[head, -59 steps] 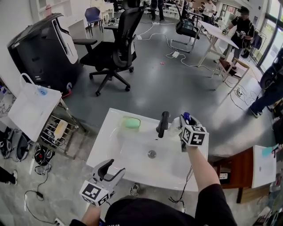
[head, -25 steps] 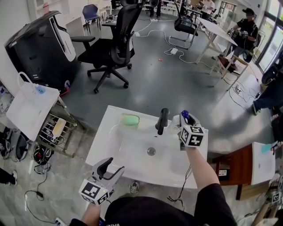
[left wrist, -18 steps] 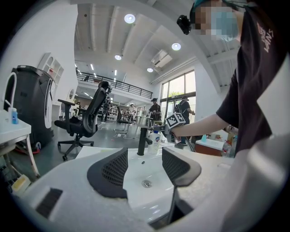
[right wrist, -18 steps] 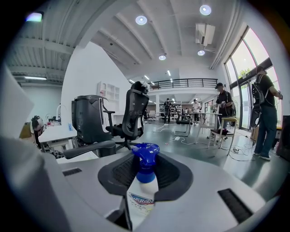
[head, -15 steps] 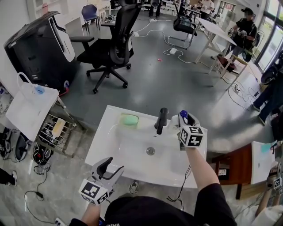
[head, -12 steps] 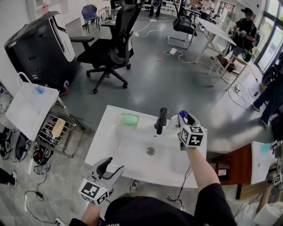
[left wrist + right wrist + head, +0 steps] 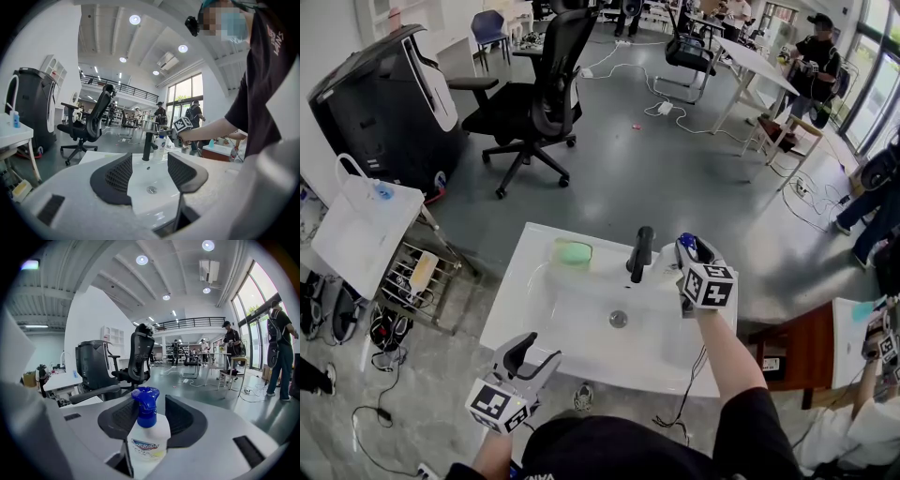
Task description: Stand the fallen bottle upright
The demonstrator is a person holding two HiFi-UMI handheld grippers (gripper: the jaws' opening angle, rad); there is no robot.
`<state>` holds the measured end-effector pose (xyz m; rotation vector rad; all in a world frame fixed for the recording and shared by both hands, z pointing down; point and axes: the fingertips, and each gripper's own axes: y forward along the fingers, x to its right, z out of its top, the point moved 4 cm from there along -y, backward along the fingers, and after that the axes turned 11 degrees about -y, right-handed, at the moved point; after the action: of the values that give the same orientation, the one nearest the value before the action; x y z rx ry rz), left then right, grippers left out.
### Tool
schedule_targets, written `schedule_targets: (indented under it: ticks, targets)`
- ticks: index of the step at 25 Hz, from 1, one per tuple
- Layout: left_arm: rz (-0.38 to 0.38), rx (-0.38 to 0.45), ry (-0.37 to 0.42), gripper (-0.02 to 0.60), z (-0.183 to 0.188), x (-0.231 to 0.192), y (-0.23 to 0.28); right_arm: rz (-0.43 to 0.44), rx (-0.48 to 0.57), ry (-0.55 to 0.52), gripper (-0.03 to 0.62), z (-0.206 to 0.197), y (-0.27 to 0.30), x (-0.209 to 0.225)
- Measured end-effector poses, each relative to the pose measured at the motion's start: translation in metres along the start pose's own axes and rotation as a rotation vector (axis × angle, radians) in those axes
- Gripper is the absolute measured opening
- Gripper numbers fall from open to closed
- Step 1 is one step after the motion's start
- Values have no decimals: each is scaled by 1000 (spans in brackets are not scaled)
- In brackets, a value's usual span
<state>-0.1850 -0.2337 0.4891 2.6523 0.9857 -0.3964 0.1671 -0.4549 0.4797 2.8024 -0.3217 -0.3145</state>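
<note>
Right gripper view shows the bottle (image 7: 146, 439) standing upright, blue cap on top and white body below, between the two dark pads of the right gripper (image 7: 150, 401). The jaws have just been opening, and there is daylight between the cap and each pad. I judge this a release and not a grip: the bottle stands on its own base, and the pads only flank it. The gripper stays level and close, probably so it can catch the bottle if it wobbles.

In the head view the bottle sits on the back ledge of the white sink (image 7: 514, 305), just to the right of the black faucet (image 7: 641, 253). That flat shelf is a sensible spot for it, since it cannot slide down into the basin from there. A green soap bar (image 7: 574, 253) lies on the same ledge, on the far side of the faucet and well apart.

The left gripper (image 7: 534, 354) hangs at the near edge of the sink. Its jaws are spread with nothing between them, and it plays no part here.

The task looks essentially done; what remains is drawing the right gripper straight back without brushing the cap.
</note>
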Motion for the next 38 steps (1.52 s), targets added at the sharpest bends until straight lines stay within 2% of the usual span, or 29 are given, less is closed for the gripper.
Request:
schedule_targets:
  ticks: [6,13,21,28,32,35,38]
  targets:
    - [-6,1,15,249,2,0,-1,-36,-26,-157,189,7,-2,-3]
    - [-5,-2,13,249,0,-1,-3,-55,-41,-257,225,10,-3,-4]
    - [1,7,13,249,-2,-2,-4,-53,-41,-407,235,14,-3,-11]
    - [20,12,-3,249,1,-3,-6,-39,-10,-395,252,21,-10,-11]
    - [23,21,-12,249,1,-1,-7,-33,39,-328,248,26,-26,-13]
    - [20,33,-4,247,3,2,-5,-19,107,-256,189,30,-46,-14]
    - [31,49,6,239,6,7,-5,-10,179,-173,81,33,-73,-17]
